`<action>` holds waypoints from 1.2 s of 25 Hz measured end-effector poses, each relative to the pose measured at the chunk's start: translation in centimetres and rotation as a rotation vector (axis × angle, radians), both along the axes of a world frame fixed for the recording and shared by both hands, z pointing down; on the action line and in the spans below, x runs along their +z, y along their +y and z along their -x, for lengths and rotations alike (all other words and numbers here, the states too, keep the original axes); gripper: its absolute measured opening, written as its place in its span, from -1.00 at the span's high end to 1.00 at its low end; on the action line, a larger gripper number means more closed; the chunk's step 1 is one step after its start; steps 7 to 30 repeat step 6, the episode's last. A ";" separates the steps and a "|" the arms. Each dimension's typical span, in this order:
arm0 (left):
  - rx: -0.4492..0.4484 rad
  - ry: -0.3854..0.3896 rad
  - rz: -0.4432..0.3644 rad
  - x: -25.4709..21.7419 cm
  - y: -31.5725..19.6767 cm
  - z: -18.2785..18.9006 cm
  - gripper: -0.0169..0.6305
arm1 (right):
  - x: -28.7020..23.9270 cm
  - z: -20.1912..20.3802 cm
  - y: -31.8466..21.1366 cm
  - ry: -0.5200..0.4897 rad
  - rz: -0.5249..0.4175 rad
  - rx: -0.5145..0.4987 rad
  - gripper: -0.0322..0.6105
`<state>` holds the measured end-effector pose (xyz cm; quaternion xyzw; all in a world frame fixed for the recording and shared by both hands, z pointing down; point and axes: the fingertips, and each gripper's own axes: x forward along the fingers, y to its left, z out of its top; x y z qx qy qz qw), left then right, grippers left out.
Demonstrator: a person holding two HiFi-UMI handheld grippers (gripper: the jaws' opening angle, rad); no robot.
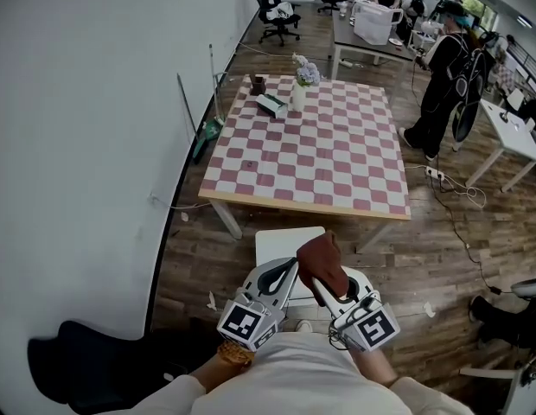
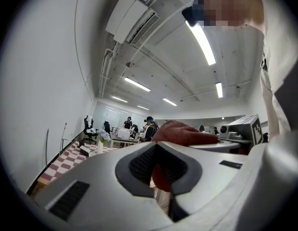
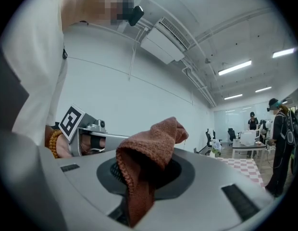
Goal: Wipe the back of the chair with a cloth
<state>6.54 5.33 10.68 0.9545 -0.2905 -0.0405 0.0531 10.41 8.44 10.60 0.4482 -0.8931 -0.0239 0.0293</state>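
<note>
Right gripper (image 1: pixel 330 290), lower centre of the frame: clamped on a brown cloth (image 1: pixel 322 260) that stands up from its jaws. Left gripper (image 1: pixel 283 275), just beside it: jaws together, empty. White chair (image 1: pixel 281 242): just above both, at the near edge of the checked table (image 1: pixel 311 145).
</note>
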 end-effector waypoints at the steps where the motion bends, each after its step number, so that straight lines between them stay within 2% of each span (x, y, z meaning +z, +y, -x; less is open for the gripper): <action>1: -0.001 0.001 0.001 0.0 -0.1 0.0 0.87 | 0.0 0.0 -0.1 0.001 -0.003 0.004 0.60; 30: -0.012 0.000 0.004 0.1 -0.7 0.2 0.87 | 0.0 -0.3 -0.6 0.013 -0.012 0.008 0.60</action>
